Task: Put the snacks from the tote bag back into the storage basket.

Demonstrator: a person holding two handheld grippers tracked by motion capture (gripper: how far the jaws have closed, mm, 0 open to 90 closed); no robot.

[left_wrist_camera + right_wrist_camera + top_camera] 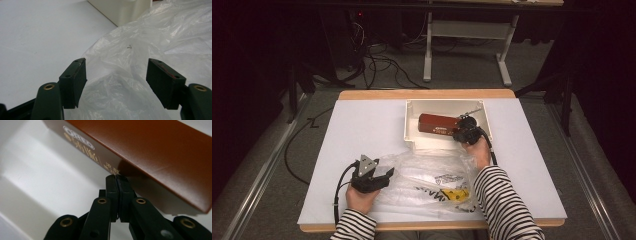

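Observation:
A red-brown box (437,123) with gold print lies inside a white bin (410,122) at the back of the table. My right gripper (457,131) reaches into the bin from the near side. In the right gripper view its jaws (117,178) are shut flat against each other, tips at the lower edge of the box (150,150), with nothing between the pads. My left gripper (388,175) rests at the left end of a crumpled clear plastic bag (427,175). It stands open (116,82), with bag film (130,50) lying between and under the jaws, not pressed.
The bag carries black print and a yellow patch (455,194) near the front edge. The white tabletop (357,125) stretches bare to the left of the bin (122,10). Beyond the table are a dark floor, cables and a desk frame (428,50).

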